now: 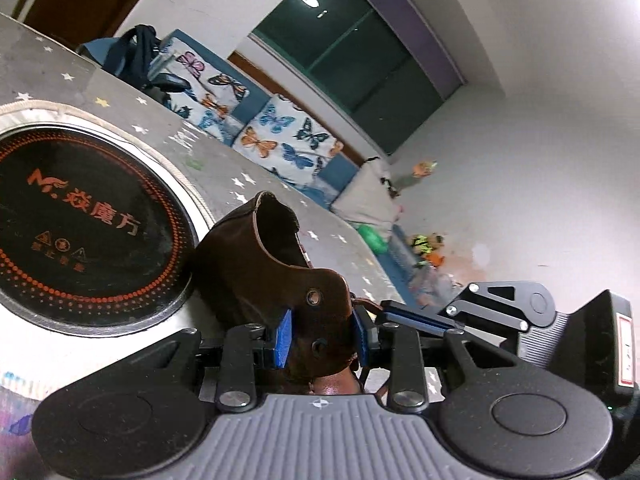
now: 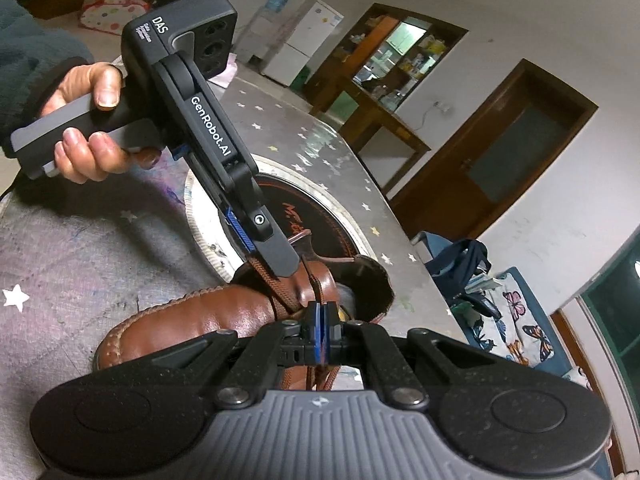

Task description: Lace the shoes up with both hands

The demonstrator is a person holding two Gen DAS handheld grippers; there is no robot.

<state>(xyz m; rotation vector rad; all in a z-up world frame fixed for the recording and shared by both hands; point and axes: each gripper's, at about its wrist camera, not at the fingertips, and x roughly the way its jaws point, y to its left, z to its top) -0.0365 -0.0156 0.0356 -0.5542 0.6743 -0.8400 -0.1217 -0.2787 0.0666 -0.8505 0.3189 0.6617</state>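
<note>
Brown leather shoe [image 1: 276, 280] flap pinched in left jaws; right jaws pressed together on lace [image 2: 320, 292].

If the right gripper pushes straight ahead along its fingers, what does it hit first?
Probably the brown shoe: the right gripper, shut on a lace, points at its tongue and collar just beyond. Depth is unclear.

My worktop [image 2: 100, 248], under a grey star-printed cover, carries the brown shoe [image 2: 192, 320] beside an inset round black cooktop [image 1: 80, 224].
</note>
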